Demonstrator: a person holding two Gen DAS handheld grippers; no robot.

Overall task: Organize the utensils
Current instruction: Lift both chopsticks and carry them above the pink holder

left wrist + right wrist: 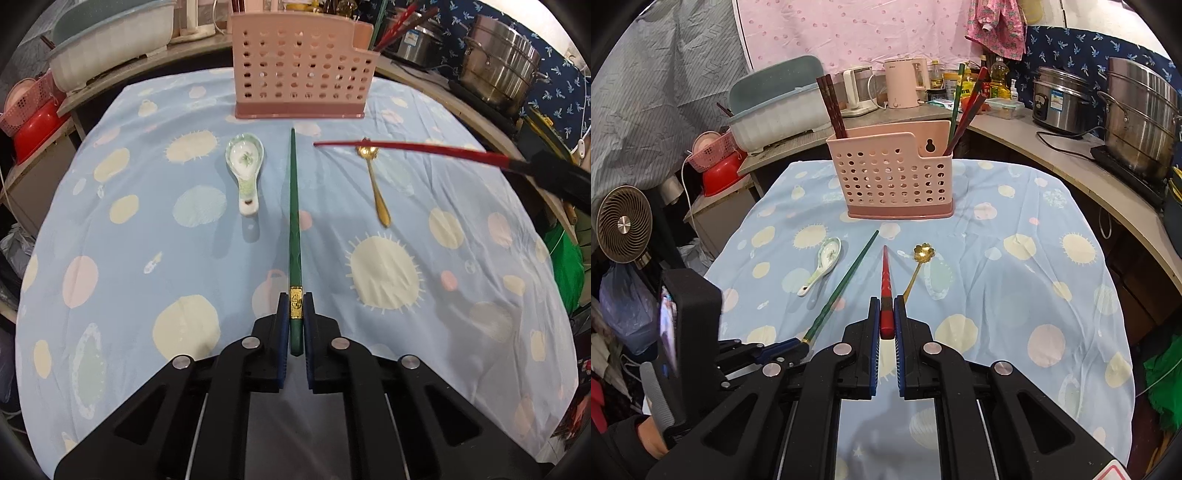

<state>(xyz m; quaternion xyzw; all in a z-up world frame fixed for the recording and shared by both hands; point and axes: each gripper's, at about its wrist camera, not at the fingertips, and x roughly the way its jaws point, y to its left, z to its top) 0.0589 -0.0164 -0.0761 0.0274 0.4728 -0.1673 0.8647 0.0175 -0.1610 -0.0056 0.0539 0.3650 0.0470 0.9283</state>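
My left gripper (295,308) is shut on a green chopstick (294,221) that points toward the pink perforated utensil holder (301,70). My right gripper (886,314) is shut on a red chopstick (886,273), held above the cloth; it also shows in the left wrist view (413,147). A white-and-green ceramic spoon (245,166) lies left of the green chopstick. A gold spoon (373,177) lies to its right. The holder (894,177) has dark chopsticks (831,107) at its left end and green and red ones (964,110) at its right end.
The table wears a light blue spotted cloth (1015,295). Behind it a counter carries a rice cooker (1060,99), steel pots (1137,122), kettles (905,81) and a dish bin (775,107). A fan (624,223) stands at the left.
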